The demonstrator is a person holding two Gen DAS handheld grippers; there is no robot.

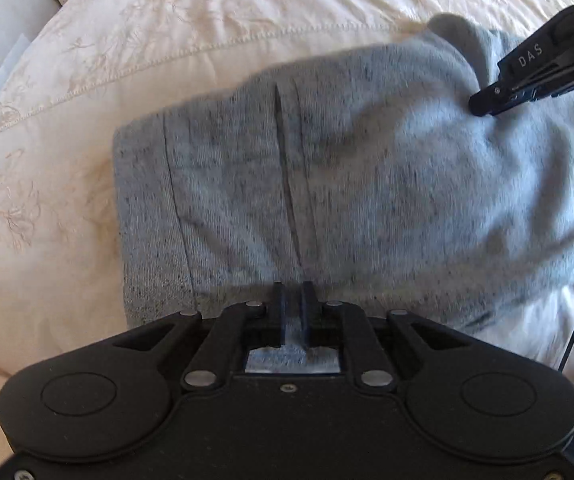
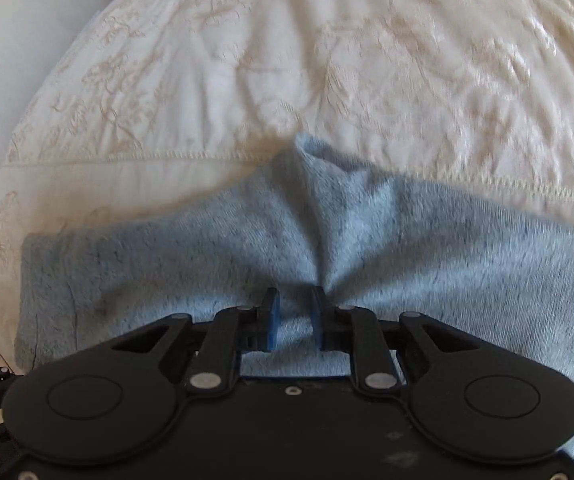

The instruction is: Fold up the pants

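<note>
Pants [image 1: 327, 184] are lying flat on the bedspread [image 1: 167, 40], grey knit, hem end off to the left. Left gripper [image 1: 293, 308] is clamped narrow on the near edge, cloth pinched between the pads. Right gripper [image 2: 295, 316] stands a bit wider, with a bunched ridge of fabric between its fingers (can't tell if it's actually squeezing, too blurry).

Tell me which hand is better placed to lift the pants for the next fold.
Left, probably. The left gripper is closed narrowly on the near edge of the pants, where the cloth lies flat. The right gripper stands wider over a bunched pucker; its hold looks doubtful.
</note>
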